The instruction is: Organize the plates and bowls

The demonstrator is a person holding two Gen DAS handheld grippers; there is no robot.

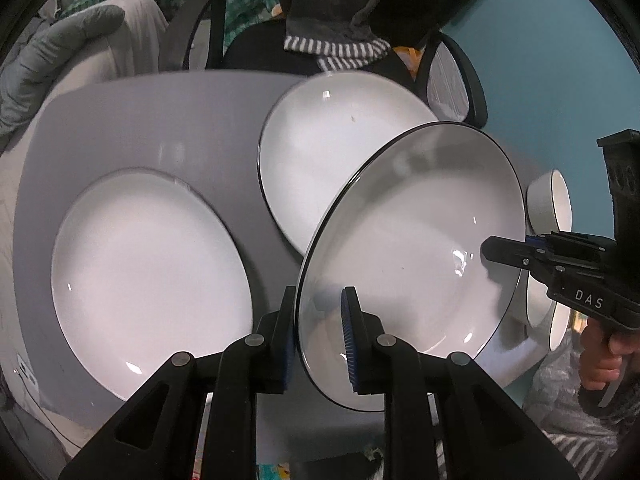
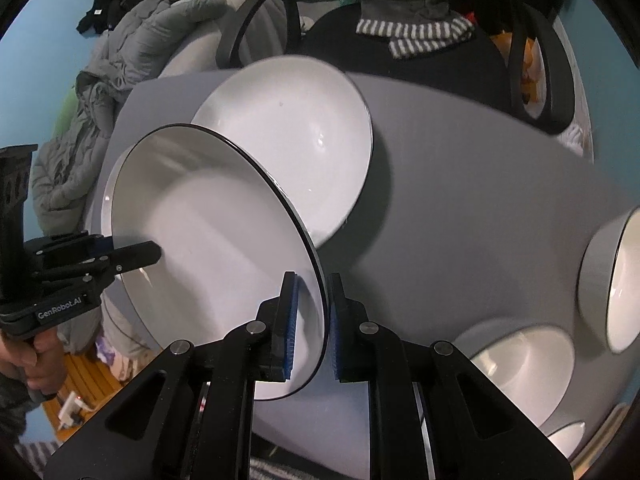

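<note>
A white plate with a thin black rim (image 1: 412, 260) hangs tilted above the grey table (image 1: 160, 128), held at both ends. My left gripper (image 1: 320, 340) is shut on its near rim, blue pads on either side. My right gripper (image 2: 316, 328) is shut on the opposite rim of the same plate (image 2: 208, 260). Each gripper shows in the other's view: the right gripper (image 1: 492, 254), the left gripper (image 2: 148, 254). A second plate (image 1: 148, 280) lies flat at the left. A third plate (image 1: 336, 152) (image 2: 304, 148) lies behind the held one, partly hidden by it.
Several white bowls stand at the table's right side: one bowl (image 2: 524, 364), another bowl (image 2: 624, 280), and a bowl (image 1: 550, 204) seen past the held plate. A black office chair (image 2: 540, 80) draped with clothes stands behind the table. Grey bedding (image 2: 132, 40) lies at the far left.
</note>
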